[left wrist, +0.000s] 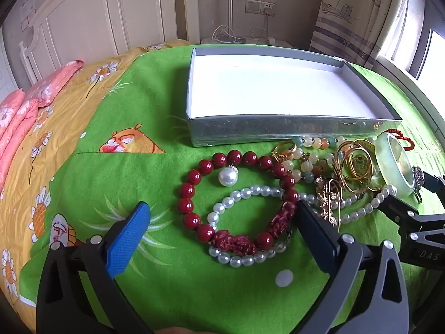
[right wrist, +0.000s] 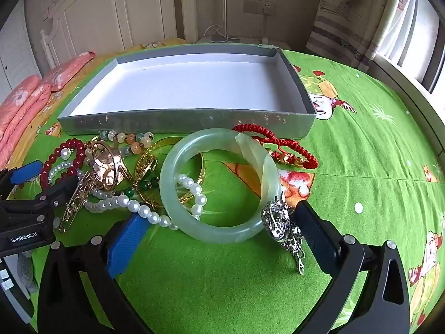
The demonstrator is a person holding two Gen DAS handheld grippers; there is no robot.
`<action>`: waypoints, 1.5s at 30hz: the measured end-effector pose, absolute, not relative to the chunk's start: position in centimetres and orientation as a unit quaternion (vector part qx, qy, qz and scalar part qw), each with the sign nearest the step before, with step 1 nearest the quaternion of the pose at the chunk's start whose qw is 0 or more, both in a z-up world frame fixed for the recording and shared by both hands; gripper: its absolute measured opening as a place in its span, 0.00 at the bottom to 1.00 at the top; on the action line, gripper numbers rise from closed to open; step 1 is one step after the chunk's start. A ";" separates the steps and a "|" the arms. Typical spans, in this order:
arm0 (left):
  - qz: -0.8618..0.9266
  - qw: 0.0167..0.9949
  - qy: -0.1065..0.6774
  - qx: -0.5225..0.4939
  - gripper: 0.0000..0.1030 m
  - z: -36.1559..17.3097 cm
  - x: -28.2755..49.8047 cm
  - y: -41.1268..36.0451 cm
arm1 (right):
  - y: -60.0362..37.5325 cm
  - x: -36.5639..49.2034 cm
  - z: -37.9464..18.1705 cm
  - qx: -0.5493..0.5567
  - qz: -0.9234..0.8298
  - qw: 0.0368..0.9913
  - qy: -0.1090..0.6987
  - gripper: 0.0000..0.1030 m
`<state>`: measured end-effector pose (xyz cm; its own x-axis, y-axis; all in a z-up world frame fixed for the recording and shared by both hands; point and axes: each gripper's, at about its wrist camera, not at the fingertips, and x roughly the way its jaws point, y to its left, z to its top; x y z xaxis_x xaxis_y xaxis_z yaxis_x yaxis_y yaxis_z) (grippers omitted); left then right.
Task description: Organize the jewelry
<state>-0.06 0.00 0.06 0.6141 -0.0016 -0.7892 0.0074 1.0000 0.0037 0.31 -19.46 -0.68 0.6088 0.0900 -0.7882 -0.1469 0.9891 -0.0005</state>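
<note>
Both claws released: right gripper (right wrist: 219,231) straddles the rigid, slick, breakable jade bangle (right wrist: 219,183) before the grey box (right wrist: 186,123)—pinch its near rim; left gripper (left wrist: 222,222) brackets the limp red bead bracelet (left wrist: 236,197).

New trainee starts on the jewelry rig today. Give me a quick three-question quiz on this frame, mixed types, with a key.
1. True or false: the silver box already holds jewelry.
2. Multiple choice: which item lies between the right gripper's open jaws? A) dark red bead bracelet B) pale green jade bangle C) loose large pearl
3. Fill in: the red braided cord bracelet lies just in front of the box's ____ wall.

Key:
1. False, its white floor is bare.
2. B, the jade bangle; the dark red bead bracelet sits before the left gripper.
3. Near (front).
</note>
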 end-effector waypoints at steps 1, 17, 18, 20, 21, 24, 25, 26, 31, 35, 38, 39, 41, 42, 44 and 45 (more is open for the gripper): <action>-0.003 0.897 0.441 0.003 0.98 0.0 -0.1 0.0 | -19.5 0.3 -0.7 -0.032 0.066 0.896 0.438 0.96; -0.003 0.895 0.446 0.003 0.98 0.0 0.0 0.0 | -19.5 0.3 -0.7 -0.032 0.066 0.894 0.443 0.96; -0.003 0.895 0.446 0.003 0.98 0.0 0.0 0.0 | -19.5 0.3 -0.7 -0.032 0.067 0.894 0.443 0.96; -0.003 0.895 0.446 0.003 0.98 0.0 0.0 0.0 | -19.5 0.3 -0.7 -0.032 0.067 0.894 0.443 0.96; -0.003 0.895 0.446 0.003 0.98 0.0 0.0 0.0 | -19.5 0.3 -0.7 -0.032 0.067 0.894 0.443 0.96; -0.003 0.895 0.446 0.003 0.98 0.0 0.0 0.0 | -19.5 0.4 -0.7 -0.032 0.066 0.894 0.443 0.96; -0.003 0.895 0.446 0.003 0.98 0.0 0.0 0.0 | -19.5 0.4 -0.7 -0.032 0.066 0.894 0.443 0.96; -0.003 0.895 0.446 0.003 0.98 0.0 0.0 0.0 | -19.5 0.4 -0.7 -0.032 0.066 0.894 0.443 0.96; -0.003 0.895 0.446 0.003 0.98 0.0 0.0 0.0 | -19.5 0.4 -0.7 -0.032 0.067 0.894 0.443 0.96; -0.003 0.895 0.446 0.003 0.98 0.0 0.0 0.0 | -19.5 0.4 -0.7 -0.032 0.067 0.894 0.443 0.96; -0.003 0.895 0.446 0.003 0.98 0.0 0.0 0.0 | -19.5 0.3 -0.7 -0.032 0.067 0.894 0.442 0.96; -0.003 0.895 0.446 0.003 0.98 0.0 0.0 0.0 | -19.5 0.4 -0.7 -0.032 0.067 0.894 0.443 0.96; -0.003 0.895 0.446 0.003 0.98 0.0 0.0 0.0 | -19.5 0.3 -0.7 -0.032 0.066 0.894 0.442 0.96; -0.003 0.895 0.446 0.003 0.98 0.0 0.0 0.0 | -19.5 0.3 -0.7 -0.032 0.067 0.894 0.442 0.96; -0.003 0.895 0.446 0.003 0.98 0.0 0.0 0.0 | -19.5 0.3 -0.7 -0.032 0.067 0.894 0.442 0.96; -0.003 0.895 0.446 0.003 0.98 0.0 0.0 0.0 | -19.5 0.3 -0.7 -0.032 0.066 0.894 0.442 0.96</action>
